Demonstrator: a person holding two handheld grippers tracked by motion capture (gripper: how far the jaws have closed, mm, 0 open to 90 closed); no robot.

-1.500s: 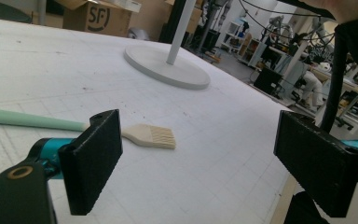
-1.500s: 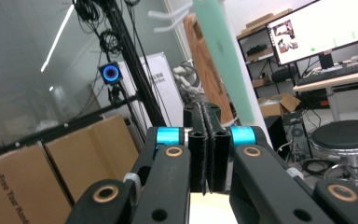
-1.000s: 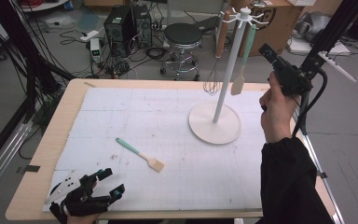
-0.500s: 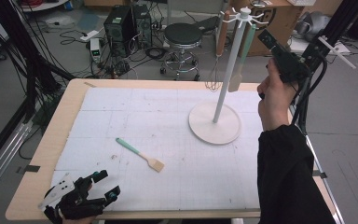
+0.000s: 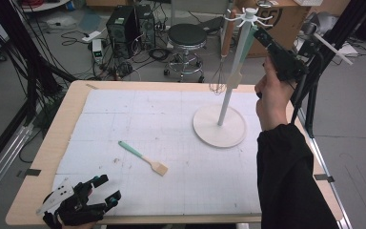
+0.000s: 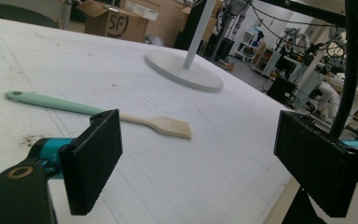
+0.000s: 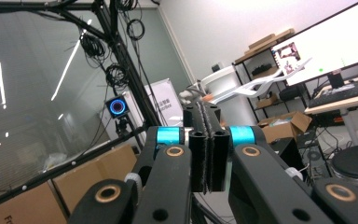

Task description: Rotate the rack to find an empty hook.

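Brush [image 5: 143, 157] with the mint-green handle lay flat on the white surface [image 5: 138, 114], well apart from the round base of the hanging stand [image 5: 219, 125], where a spatula [image 5: 235, 76] and a whisk [image 5: 218, 84] hung from the hooks. Left tongs [image 5: 106, 189] rested near the front edge with jaws spread wide and nothing between them, the brush lying just ahead of them [image 6: 98, 109]. Right tongs [image 5: 263, 36], raised beside the stand's top, had their pads pressed together on nothing [image 7: 208, 154].

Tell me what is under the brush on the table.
The brush lies flat on the white mat, apart from the stand's base. The mat covers the table there, so the wood under the brush cannot be seen.
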